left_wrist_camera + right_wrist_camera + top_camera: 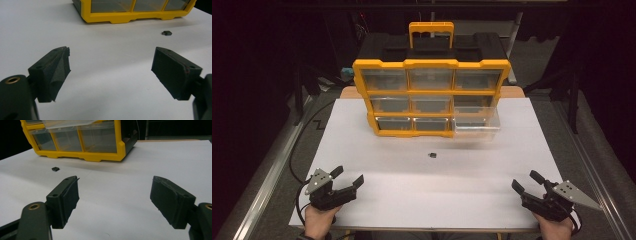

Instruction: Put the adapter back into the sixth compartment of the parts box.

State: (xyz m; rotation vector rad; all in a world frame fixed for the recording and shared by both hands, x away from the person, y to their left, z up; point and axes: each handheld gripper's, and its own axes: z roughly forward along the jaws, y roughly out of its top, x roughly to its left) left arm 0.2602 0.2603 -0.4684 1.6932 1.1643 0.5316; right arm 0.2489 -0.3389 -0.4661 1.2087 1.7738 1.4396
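Near edge of the white table top (432, 195): the left gripper (346, 180) rests at about 7 o'clock from table centre and the right gripper (526, 182) at about 5 o'clock, each held in a hand at the person's side. Both have their black jaws spread wide with nothing between them; the left gripper view (111, 62) and the right gripper view (113, 192) each show bare table in the gap. Just past centre, toward 12 o'clock, lies a small flat black square part (432, 156), alone on the white surface, well apart from both tools; it sits at about 1 o'clock in the left gripper view (166, 33) and 11 o'clock in the right gripper view (55, 169). Beyond it, at the far end of the table, stands the yellow-framed plastic organiser cabinet with clear drawers (432, 97), three rows of three, handle on top. Its bottom-right clear drawer (477, 127) is pulled out toward the person; the others look shut. Drawer contents cannot be made out. Judgement on progress: early stage. One drawer already stands open, and the part lies untouched on the table. Left to do, most likely: pick up the part, place it in the open drawer, push the drawer shut.
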